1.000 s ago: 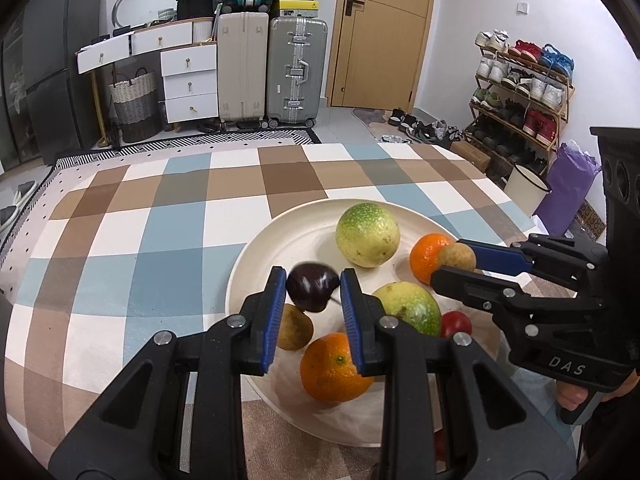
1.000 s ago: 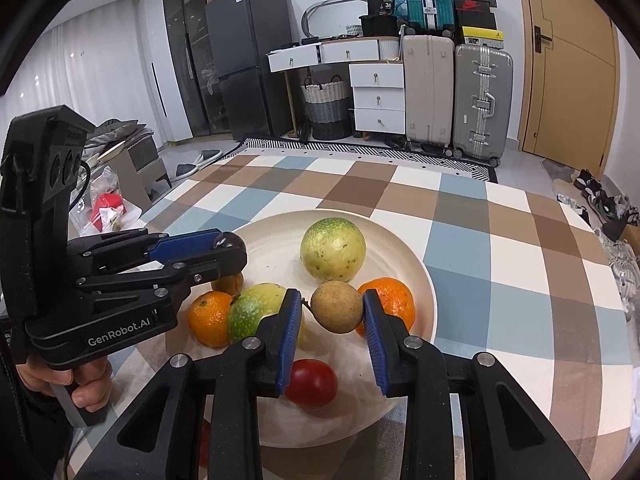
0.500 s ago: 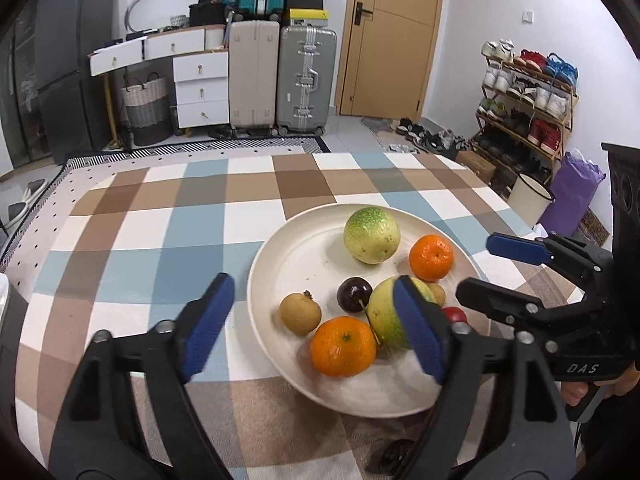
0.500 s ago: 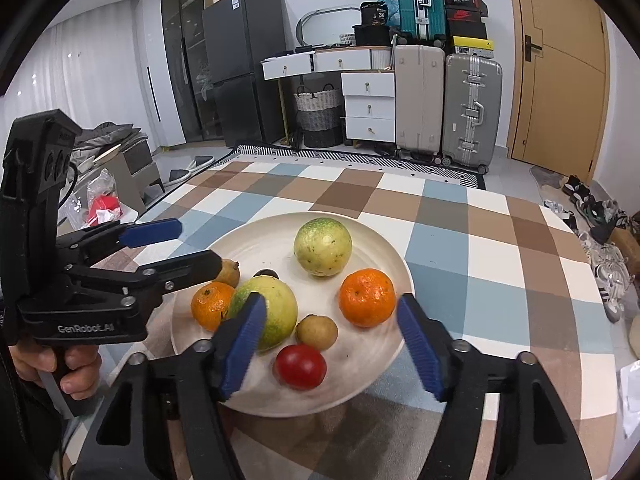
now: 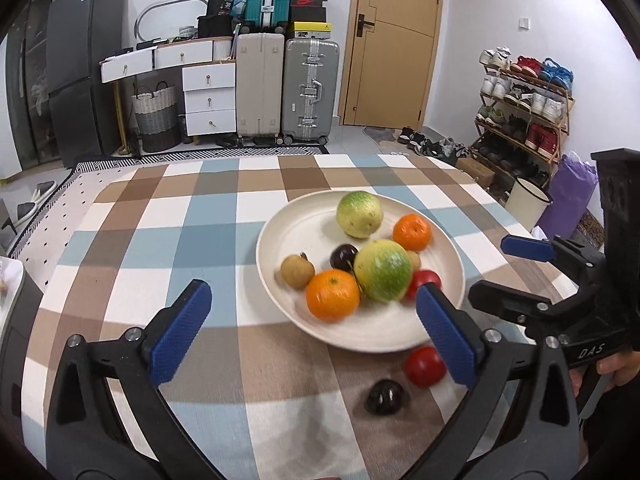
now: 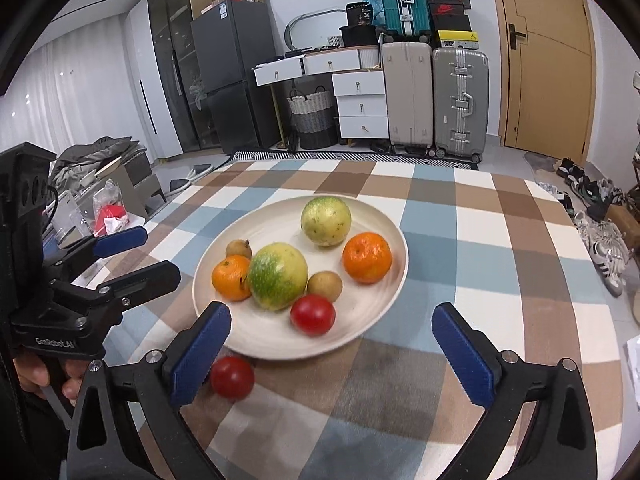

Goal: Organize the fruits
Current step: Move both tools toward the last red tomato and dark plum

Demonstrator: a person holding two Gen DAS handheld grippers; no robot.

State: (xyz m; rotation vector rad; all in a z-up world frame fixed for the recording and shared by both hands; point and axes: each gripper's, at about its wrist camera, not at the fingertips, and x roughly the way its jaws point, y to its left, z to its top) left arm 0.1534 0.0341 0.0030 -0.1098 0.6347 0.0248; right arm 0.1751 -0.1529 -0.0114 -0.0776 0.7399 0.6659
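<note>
Both tongs hang spread and empty. Nearest the left tongs (image 5: 312,334), a dark plum (image 5: 385,397) and a red tomato (image 5: 425,366) lie on the desk (image 5: 160,216), just short of the plate (image 5: 280,232); the right tongs (image 6: 334,354) are also close.

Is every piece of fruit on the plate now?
No, a red tomato and a dark plum lie on the checked tablecloth just outside the plate rim in the left wrist view.
</note>
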